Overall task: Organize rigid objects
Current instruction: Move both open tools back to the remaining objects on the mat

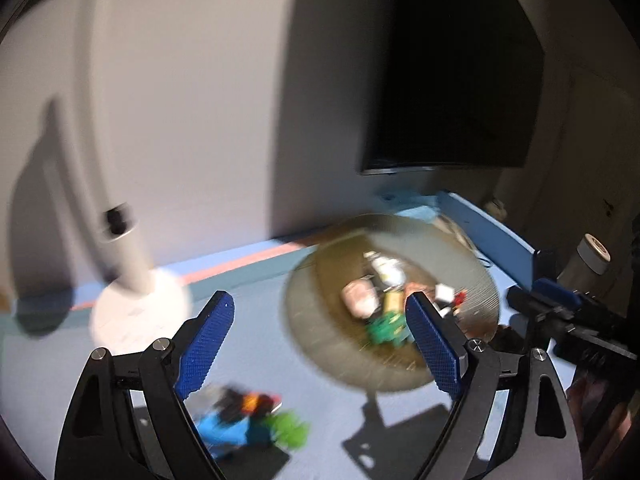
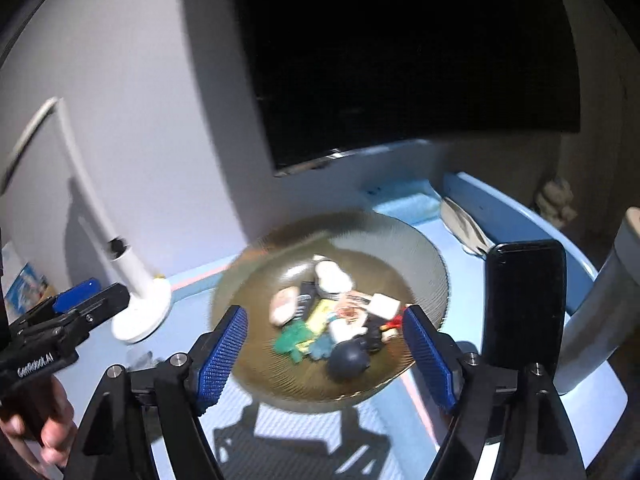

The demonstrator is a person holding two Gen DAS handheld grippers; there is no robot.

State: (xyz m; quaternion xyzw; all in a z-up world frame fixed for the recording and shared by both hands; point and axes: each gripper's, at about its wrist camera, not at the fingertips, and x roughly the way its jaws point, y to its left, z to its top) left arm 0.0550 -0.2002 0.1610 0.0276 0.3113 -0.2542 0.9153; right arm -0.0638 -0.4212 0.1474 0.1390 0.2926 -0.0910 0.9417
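Note:
A ribbed glass bowl [image 1: 312,320] [image 2: 432,264] sits on the blue table, holding several small toys: a green figure [image 1: 386,328] [image 2: 294,340], a dark blue ball [image 2: 348,358] and white and yellow pieces. A blurred pile of loose toys [image 1: 248,416], blue, green, orange and black, lies on the table near my left gripper [image 1: 320,340]. That gripper is open and empty, with the bowl seen behind its right finger. My right gripper [image 2: 326,352] is open over the bowl's near side, with nothing between its pads [image 2: 222,348].
A white desk lamp [image 1: 136,276] [image 2: 140,312] stands at the left by the wall. A dark monitor [image 1: 452,80] [image 2: 400,60] hangs behind the bowl. A black phone [image 2: 524,308] stands upright right of the bowl, beside a grey cylinder [image 2: 592,312]. The table has a raised blue edge [image 2: 500,200].

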